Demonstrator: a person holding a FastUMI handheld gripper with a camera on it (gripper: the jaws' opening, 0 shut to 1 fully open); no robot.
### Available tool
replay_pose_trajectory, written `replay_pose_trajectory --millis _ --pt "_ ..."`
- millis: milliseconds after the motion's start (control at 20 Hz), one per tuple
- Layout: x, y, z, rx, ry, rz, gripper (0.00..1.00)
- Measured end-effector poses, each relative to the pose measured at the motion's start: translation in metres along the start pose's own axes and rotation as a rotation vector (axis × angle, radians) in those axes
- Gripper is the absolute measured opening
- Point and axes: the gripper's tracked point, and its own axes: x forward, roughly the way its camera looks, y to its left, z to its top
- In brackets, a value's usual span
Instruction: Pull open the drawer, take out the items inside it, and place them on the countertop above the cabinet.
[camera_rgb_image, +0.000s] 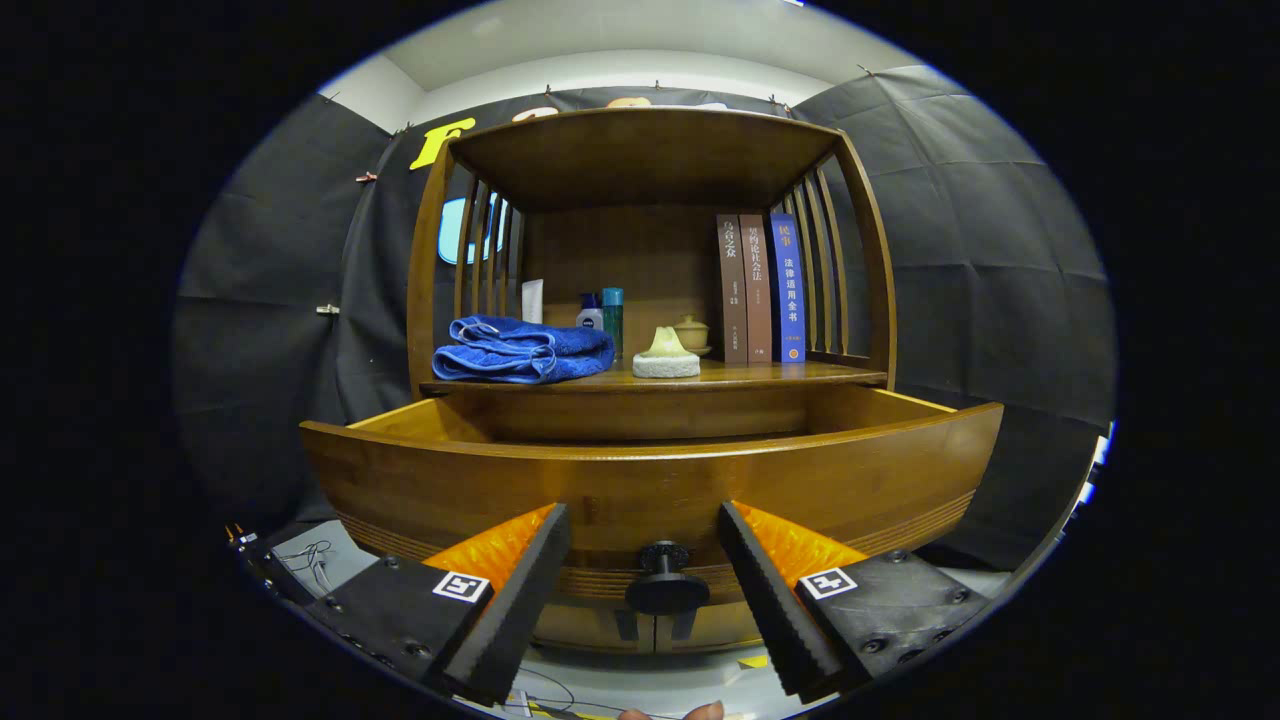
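With our jaws apart either side of the knob (666, 580), we judge the stiff, heavy wooden drawer (650, 485) best gripped by that small knob.

Light falls from above: the pale ceiling is bright, while the cloth walls stay dim. The drawer (650, 480) front carries a soft sheen along its top edge, and its inside lies in shadow. The shelf's (655, 375) back is darker under its top board. Fisheye distortion bows the drawer front strongly. The tongs (645, 560), open around the knob (665, 580), look slightly soft.
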Motion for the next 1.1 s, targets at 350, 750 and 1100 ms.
replay_pose_trajectory --millis 350,750,1100 --pt "0.041 0.001 0.003 -0.01 0.01 -0.004 0.98" --pt "0.096 0.002 0.006 -0.006 0.028 -0.009 0.98" --pt "0.13 0.003 0.006 -0.019 0.038 -0.013 0.98"
